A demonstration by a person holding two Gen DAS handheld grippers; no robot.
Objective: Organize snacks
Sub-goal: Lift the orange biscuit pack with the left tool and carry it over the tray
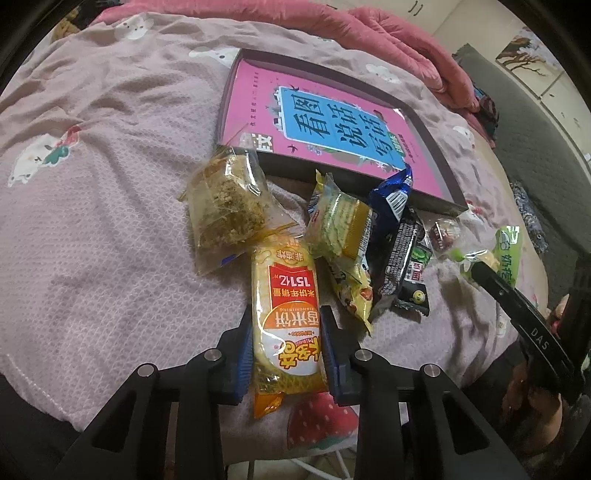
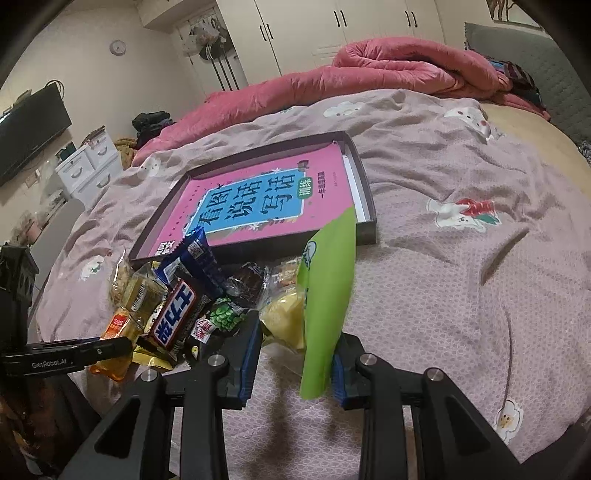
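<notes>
A pile of snack packets lies on the bed in front of a dark tray [image 1: 436,144] holding a pink book [image 1: 325,122]. My left gripper [image 1: 288,317] is shut on a yellow rice cracker pack [image 1: 286,314], which rests on the bedspread. Beside it are a clear crumbly cake bag [image 1: 229,206], a yellow-green packet [image 1: 343,229] and a dark Snickers bar [image 1: 400,254]. In the right wrist view, my right gripper [image 2: 295,332] stands around a green packet [image 2: 325,295] with a yellow cake; its jaws touch it on the right side only. The Snickers bar [image 2: 175,319] and tray [image 2: 365,206] show there too.
A pink quilt [image 2: 388,70] is bunched at the far side of the bed. A grey headboard [image 2: 546,62], white wardrobes [image 2: 332,22], a TV [image 2: 26,129] and white drawers [image 2: 88,162] surround it. The purple bedspread [image 2: 461,277] spreads to the right.
</notes>
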